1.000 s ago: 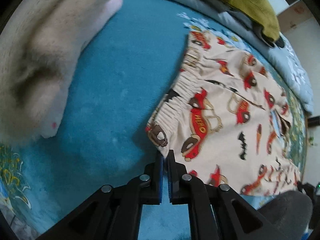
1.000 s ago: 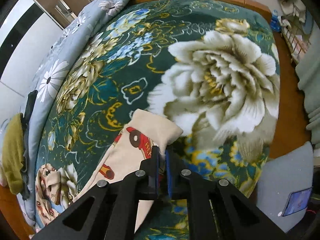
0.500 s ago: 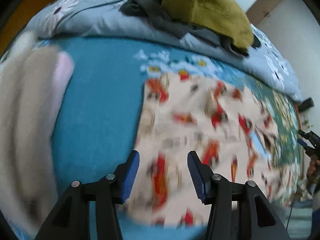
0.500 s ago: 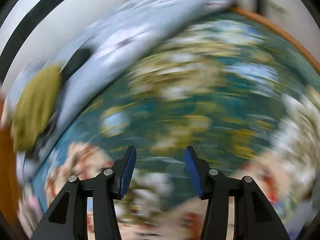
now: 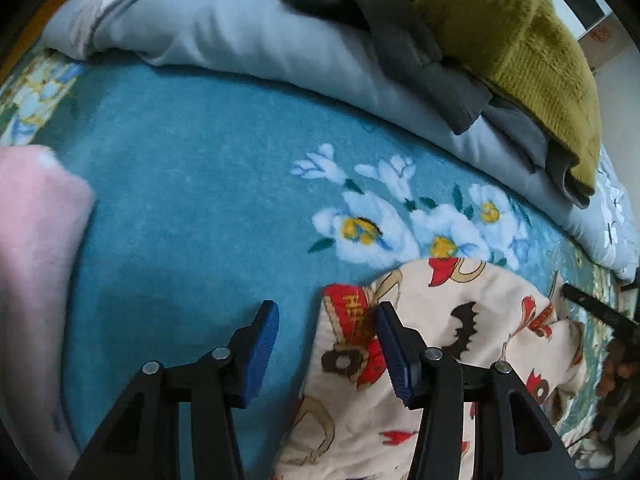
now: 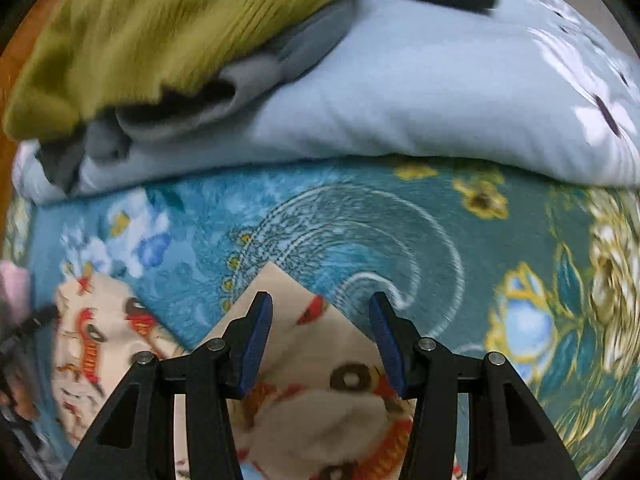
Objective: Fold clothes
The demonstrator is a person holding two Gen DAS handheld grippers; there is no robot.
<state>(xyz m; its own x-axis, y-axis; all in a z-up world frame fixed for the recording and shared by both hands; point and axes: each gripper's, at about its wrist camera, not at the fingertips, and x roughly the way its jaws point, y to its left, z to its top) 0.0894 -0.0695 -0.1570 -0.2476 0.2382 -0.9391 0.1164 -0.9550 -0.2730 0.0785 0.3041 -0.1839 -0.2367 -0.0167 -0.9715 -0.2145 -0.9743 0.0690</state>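
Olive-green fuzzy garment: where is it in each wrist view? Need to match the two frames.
Left wrist: olive-green fuzzy garment at top right, on the grey clothes on the pale blue quilt.
Right wrist: same garment at top left, blurred, on that grey pile.
Shared landmark: the car-print shorts by the open jaws in both.
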